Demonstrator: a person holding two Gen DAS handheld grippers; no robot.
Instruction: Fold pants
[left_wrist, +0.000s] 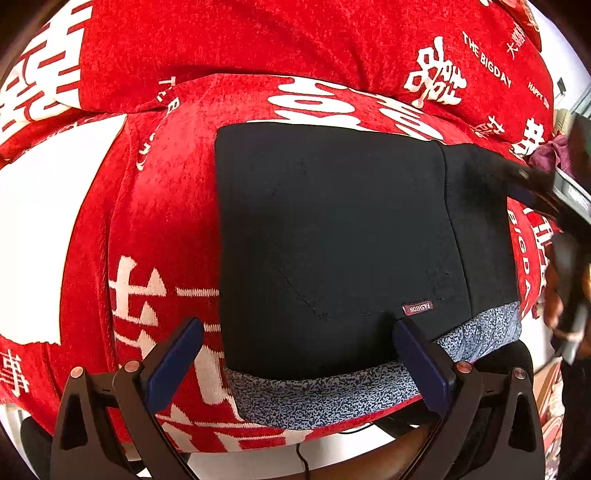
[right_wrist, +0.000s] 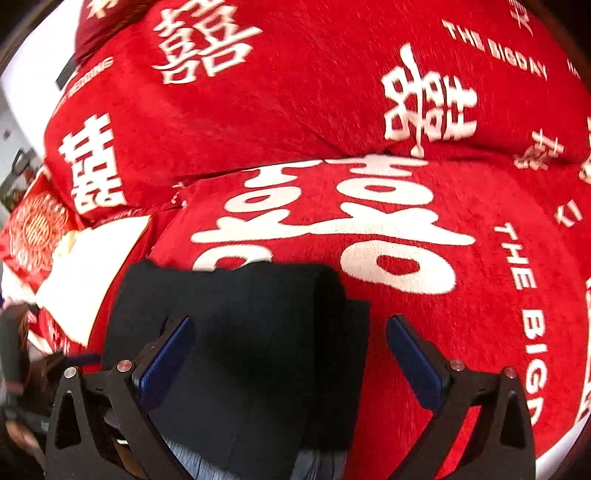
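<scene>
Pants (left_wrist: 332, 236), black with a speckled grey lining, are laid folded in a compact stack on the red sofa cover (left_wrist: 166, 192). Both the left gripper (left_wrist: 299, 343) and right gripper (right_wrist: 290, 341) are held spread, grasping nothing. The offset right-hand layer could be dragged askew if brushed by a finger during withdrawal.

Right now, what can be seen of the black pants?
The black pants lie folded into a flat, roughly square stack on the red patterned cover. Dark knit-looking fabric, grey speckled lining showing at the near edge, a small maroon FASHION label. Both grippers' jaws stand open around its near edge, not clamping it.
</scene>
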